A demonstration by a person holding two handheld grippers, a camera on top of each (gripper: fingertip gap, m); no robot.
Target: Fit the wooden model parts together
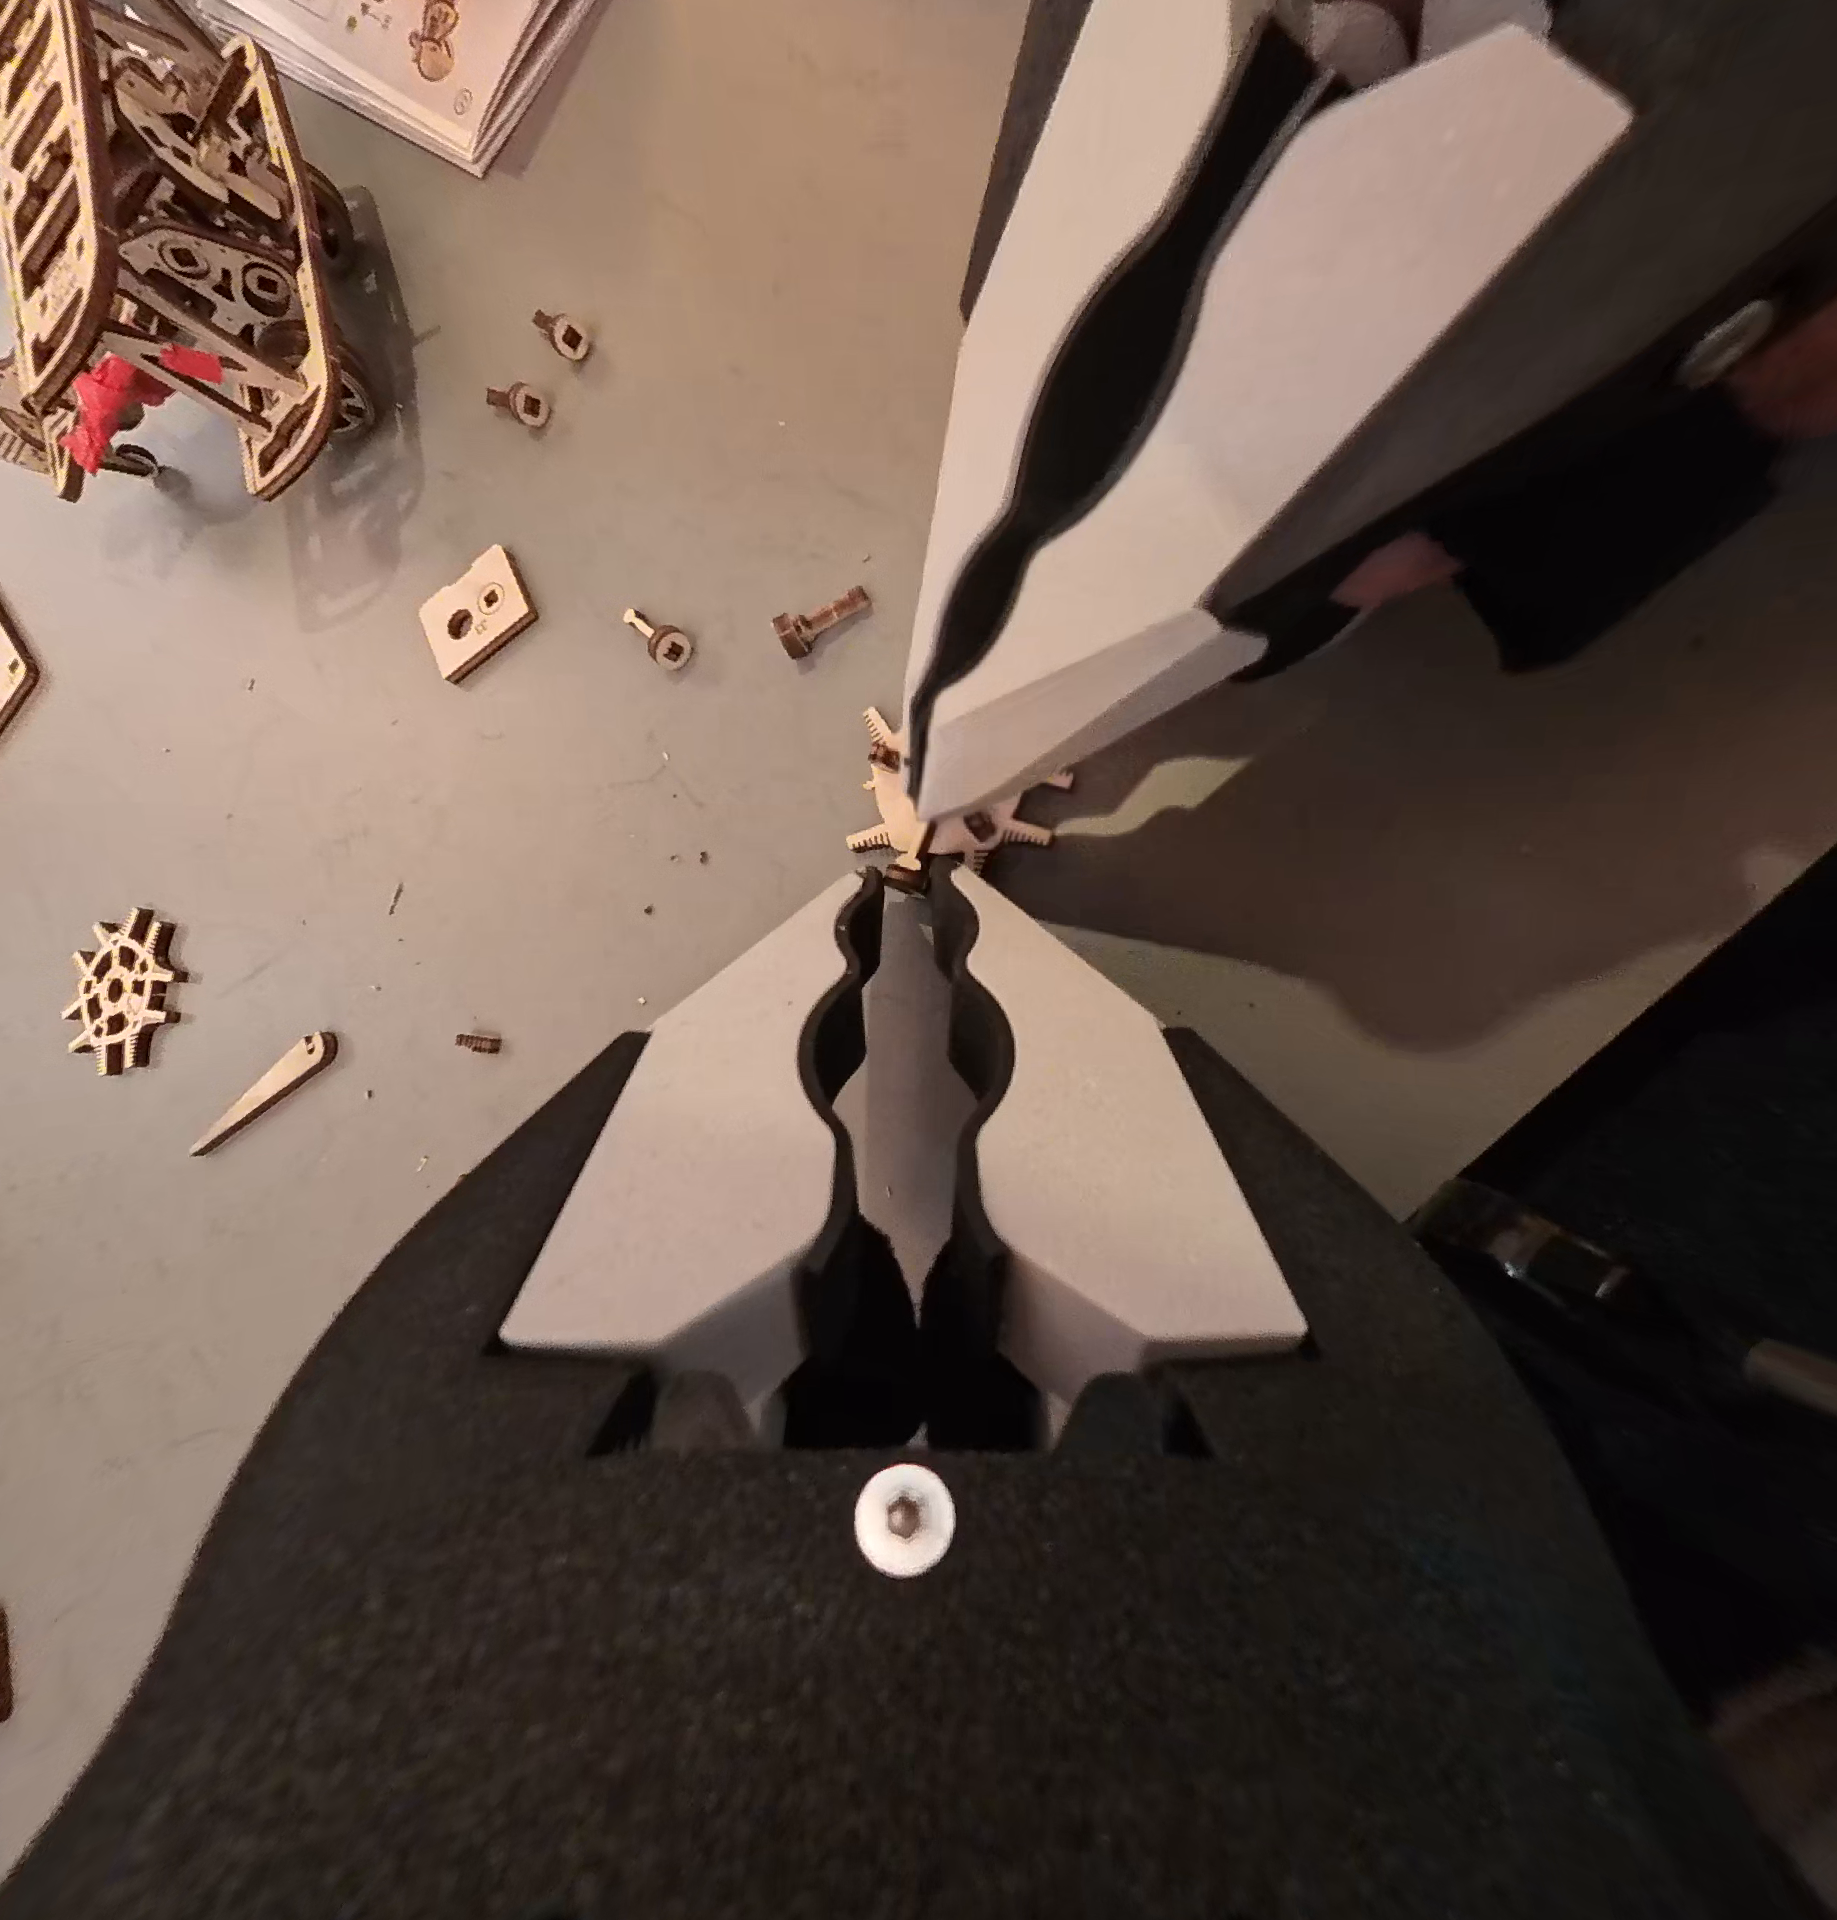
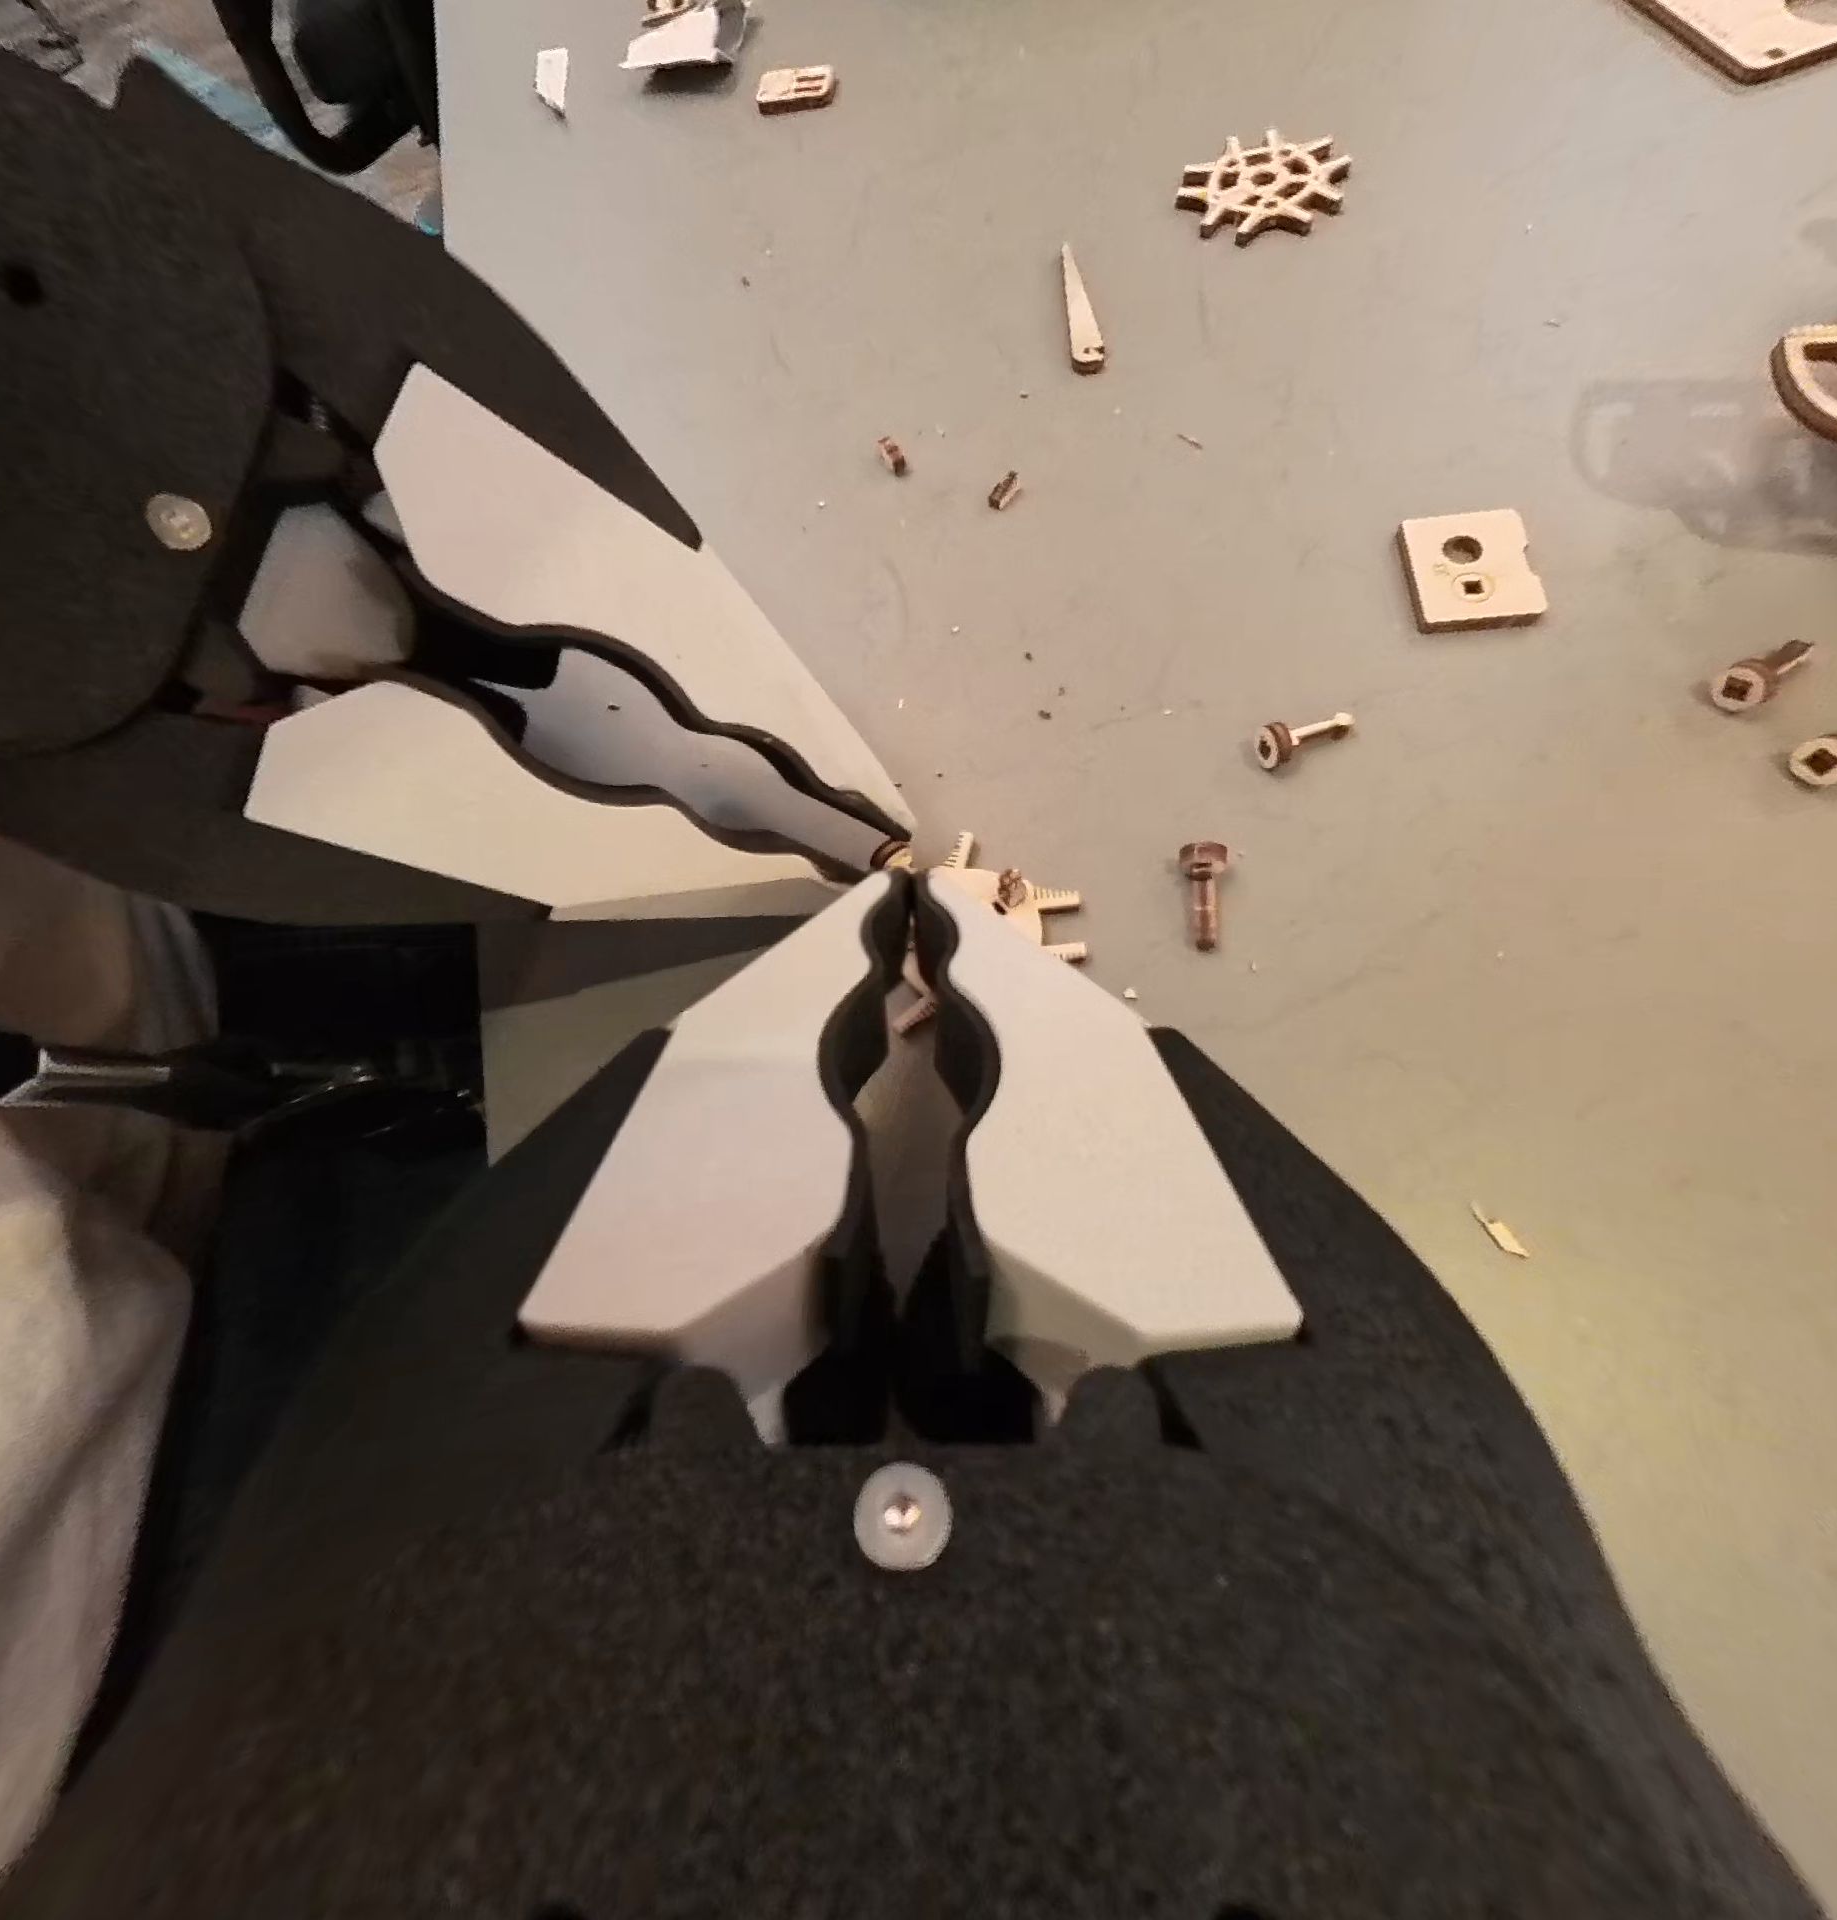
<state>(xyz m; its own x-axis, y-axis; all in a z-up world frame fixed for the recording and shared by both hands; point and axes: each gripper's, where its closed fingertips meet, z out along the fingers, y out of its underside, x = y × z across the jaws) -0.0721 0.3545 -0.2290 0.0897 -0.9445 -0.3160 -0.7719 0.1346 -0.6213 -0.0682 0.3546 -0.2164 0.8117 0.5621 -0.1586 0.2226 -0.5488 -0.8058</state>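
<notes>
A grey table (image 1: 301, 831) fills both views, scattered with wood crumbs. A half-built wooden model (image 1: 155, 249) sits upper left in the left wrist view, a booklet (image 1: 415, 62) beside it at top. The right gripper (image 2: 909, 883) is pinched on a toothed wooden gear (image 2: 1039, 899). The left gripper (image 1: 906, 883) is pinched on a small peg (image 1: 906, 871) at frame centre, touching the gear. No containers are seen.

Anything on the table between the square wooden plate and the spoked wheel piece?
Nothing whole. In the right wrist view, only specks of debris lie between the square plate and spoked wheel; the wooden wedge sits off to the side.
</notes>
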